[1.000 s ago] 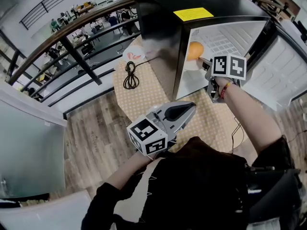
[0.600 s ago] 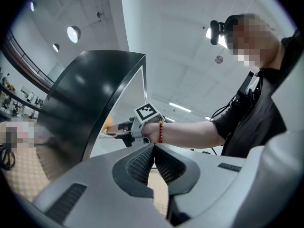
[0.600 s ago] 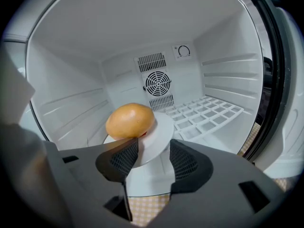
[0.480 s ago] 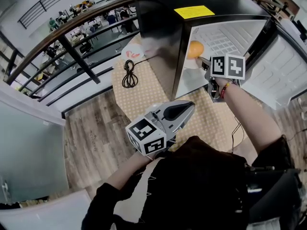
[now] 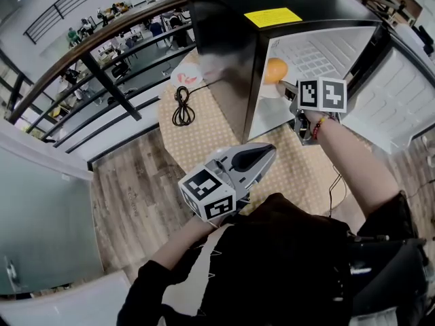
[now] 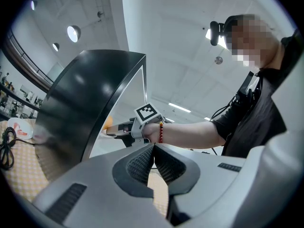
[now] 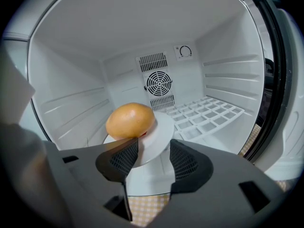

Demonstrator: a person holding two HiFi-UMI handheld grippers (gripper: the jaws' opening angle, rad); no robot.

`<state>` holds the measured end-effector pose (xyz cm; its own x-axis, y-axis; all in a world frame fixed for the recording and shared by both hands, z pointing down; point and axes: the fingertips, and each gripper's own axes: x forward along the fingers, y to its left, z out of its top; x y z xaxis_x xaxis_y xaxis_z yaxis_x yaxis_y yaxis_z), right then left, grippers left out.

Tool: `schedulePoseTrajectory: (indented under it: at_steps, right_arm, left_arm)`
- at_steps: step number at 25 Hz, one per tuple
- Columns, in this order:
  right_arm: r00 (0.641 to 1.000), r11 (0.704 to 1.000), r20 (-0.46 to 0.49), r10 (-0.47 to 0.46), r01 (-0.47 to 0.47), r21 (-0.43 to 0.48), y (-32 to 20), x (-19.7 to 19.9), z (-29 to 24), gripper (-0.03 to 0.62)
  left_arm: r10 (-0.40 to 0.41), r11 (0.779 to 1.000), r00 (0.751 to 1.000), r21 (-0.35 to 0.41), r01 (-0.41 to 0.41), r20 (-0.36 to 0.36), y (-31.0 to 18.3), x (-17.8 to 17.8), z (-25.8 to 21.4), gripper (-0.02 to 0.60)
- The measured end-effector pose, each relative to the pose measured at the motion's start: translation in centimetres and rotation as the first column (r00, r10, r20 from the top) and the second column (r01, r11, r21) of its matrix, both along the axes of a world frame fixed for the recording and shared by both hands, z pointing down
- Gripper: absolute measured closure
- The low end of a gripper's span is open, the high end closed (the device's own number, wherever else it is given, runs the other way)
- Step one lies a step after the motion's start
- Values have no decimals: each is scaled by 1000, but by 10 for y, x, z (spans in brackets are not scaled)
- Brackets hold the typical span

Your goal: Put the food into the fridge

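An orange-brown bun lies on a white plate that rests on the floor of the open fridge. My right gripper is at the fridge mouth. Its jaws stand apart on either side of the plate's near rim, and the pads do not press on it. In the head view the bun shows just inside the fridge, ahead of the right gripper. My left gripper hangs low over the table, shut and empty; its tips meet in the left gripper view.
The white fridge door stands open at the right. A wire shelf sits at the back right of the fridge. A black cable and a small white dish lie on the checked table left of the fridge.
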<state>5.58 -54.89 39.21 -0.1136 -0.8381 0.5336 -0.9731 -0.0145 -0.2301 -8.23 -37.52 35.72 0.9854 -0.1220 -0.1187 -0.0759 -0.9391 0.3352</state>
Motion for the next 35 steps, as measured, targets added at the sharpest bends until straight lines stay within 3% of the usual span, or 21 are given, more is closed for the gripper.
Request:
schedulePoseTrajectory:
  at_steps: [14, 22, 29, 35]
  right_arm:
    - [1000, 1000, -20, -18, 17, -9, 1, 1, 0, 388]
    - [986, 998, -162, -51, 54, 14, 2, 8, -6, 378]
    - [986, 997, -151, -65, 71, 36, 9, 9, -16, 378]
    - [961, 984, -244, -133, 157, 82, 17, 4, -23, 398]
  left_arm:
    - [-4, 1000, 1000, 0, 4, -3, 0, -4, -1, 569]
    - [-22, 1000, 1000, -8, 22, -5, 3, -8, 4, 569]
    - [-27, 1000, 1000, 5, 27, 0, 12, -6, -2, 569]
    - [-46, 999, 999, 19, 45, 14, 24, -2, -6, 569]
